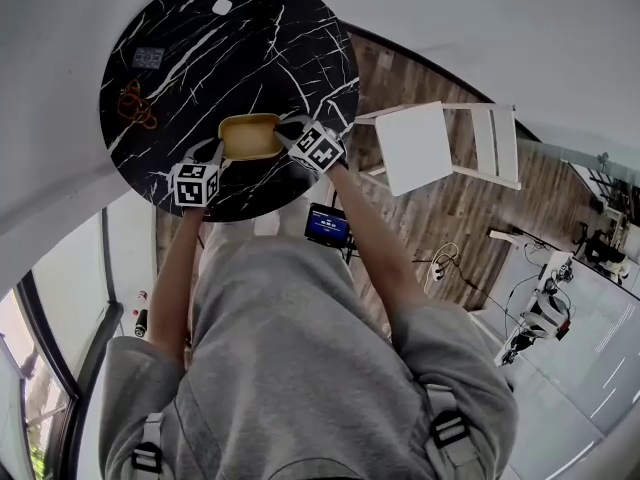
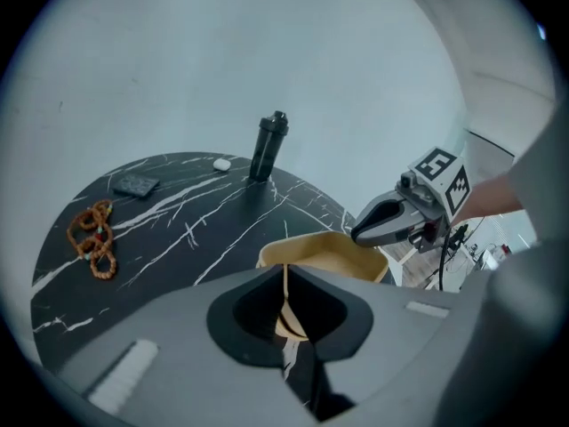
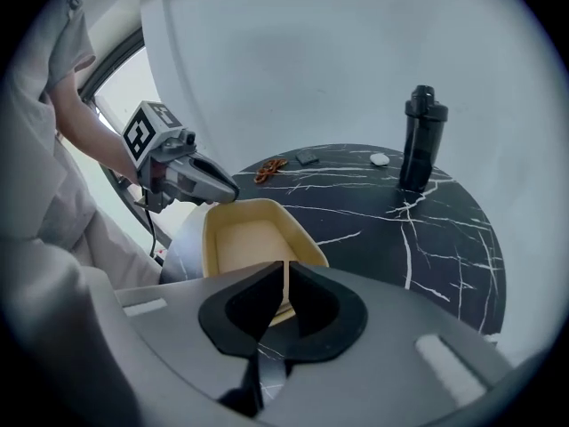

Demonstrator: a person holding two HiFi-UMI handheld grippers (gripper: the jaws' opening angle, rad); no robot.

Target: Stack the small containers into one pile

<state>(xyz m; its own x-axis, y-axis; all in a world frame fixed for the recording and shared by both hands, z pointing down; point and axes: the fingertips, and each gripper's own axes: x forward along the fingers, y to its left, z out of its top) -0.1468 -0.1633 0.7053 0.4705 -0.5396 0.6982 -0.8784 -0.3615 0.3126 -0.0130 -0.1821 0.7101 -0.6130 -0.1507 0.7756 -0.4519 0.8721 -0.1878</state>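
A yellow rectangular container [image 1: 250, 136] sits at the near edge of the round black marble table [image 1: 200, 48]. My left gripper [image 1: 220, 151] holds its left end and my right gripper [image 1: 287, 133] its right end. In the left gripper view the jaws [image 2: 284, 283] are shut on the thin wall of the container [image 2: 333, 254], with the right gripper [image 2: 357, 233] at the far rim. In the right gripper view the jaws [image 3: 284, 278] pinch the near wall of the container [image 3: 244, 238], with the left gripper [image 3: 233, 194] at the opposite rim. I see no other container.
On the table stand a black bottle [image 3: 421, 136], a brown bead string [image 1: 135, 103], a small dark card [image 1: 148, 57] and a small white object [image 1: 222, 7]. A white chair [image 1: 440, 148] stands to the table's right on the wooden floor.
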